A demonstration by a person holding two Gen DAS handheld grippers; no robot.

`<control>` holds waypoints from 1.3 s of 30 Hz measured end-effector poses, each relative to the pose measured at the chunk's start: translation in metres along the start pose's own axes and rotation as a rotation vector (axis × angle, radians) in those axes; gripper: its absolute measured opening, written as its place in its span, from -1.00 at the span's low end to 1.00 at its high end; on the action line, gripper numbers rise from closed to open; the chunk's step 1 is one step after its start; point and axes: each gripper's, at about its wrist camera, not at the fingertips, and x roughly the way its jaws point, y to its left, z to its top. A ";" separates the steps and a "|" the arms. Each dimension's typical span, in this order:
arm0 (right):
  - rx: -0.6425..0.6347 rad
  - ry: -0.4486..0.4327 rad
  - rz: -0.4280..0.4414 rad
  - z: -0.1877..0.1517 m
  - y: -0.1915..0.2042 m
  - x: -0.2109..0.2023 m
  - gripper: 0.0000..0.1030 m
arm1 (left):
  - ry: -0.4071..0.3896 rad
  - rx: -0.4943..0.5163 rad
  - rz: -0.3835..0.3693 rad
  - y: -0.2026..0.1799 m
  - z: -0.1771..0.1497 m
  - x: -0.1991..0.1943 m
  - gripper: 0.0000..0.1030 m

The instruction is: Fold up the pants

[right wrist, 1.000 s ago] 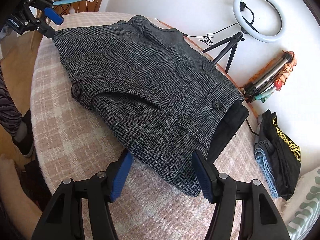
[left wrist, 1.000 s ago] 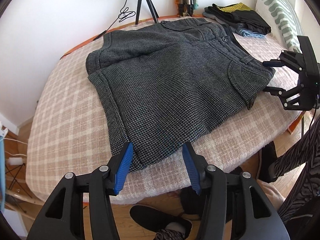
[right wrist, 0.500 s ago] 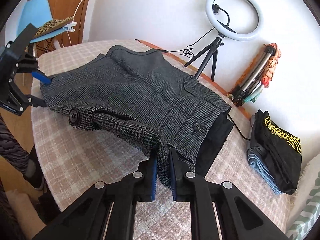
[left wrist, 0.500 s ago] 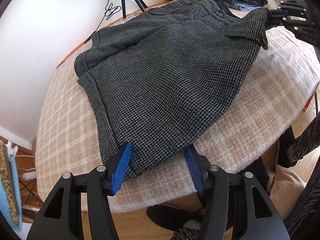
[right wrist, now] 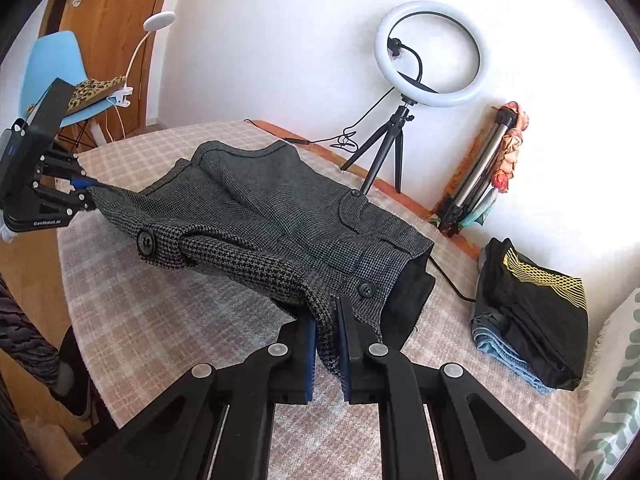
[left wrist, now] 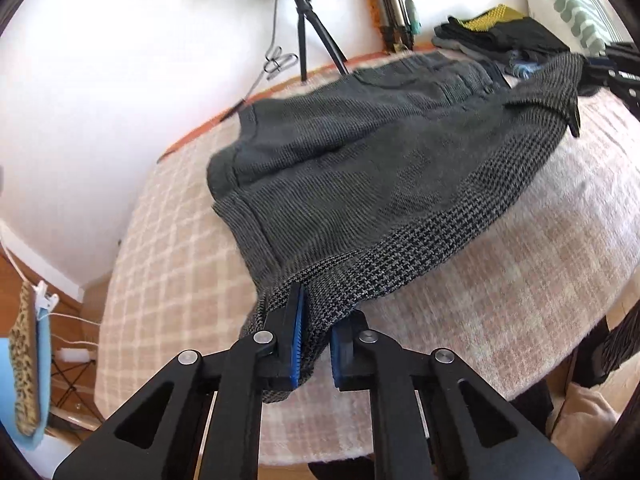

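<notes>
Pants (right wrist: 280, 216), ring light (right wrist: 430, 54) behind, folded clothes (right wrist: 532, 312) beside

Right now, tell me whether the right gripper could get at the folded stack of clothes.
Probably not yet: the right gripper is shut on the houndstooth shorts. The folded stack lies unobstructed off to one side, but it would have to let go first.
</notes>
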 end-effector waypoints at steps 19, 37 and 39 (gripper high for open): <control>0.128 -0.172 -0.045 0.064 -0.043 -0.038 -0.88 | -0.276 0.003 0.105 0.055 0.104 -0.073 -0.84; -0.015 -0.092 -0.180 0.162 -0.123 0.067 -0.88 | -0.227 0.030 0.122 0.097 0.221 0.014 -0.84; -0.024 -0.069 -0.193 0.169 -0.128 0.092 -0.88 | -0.206 0.035 0.124 0.098 0.228 0.031 -0.84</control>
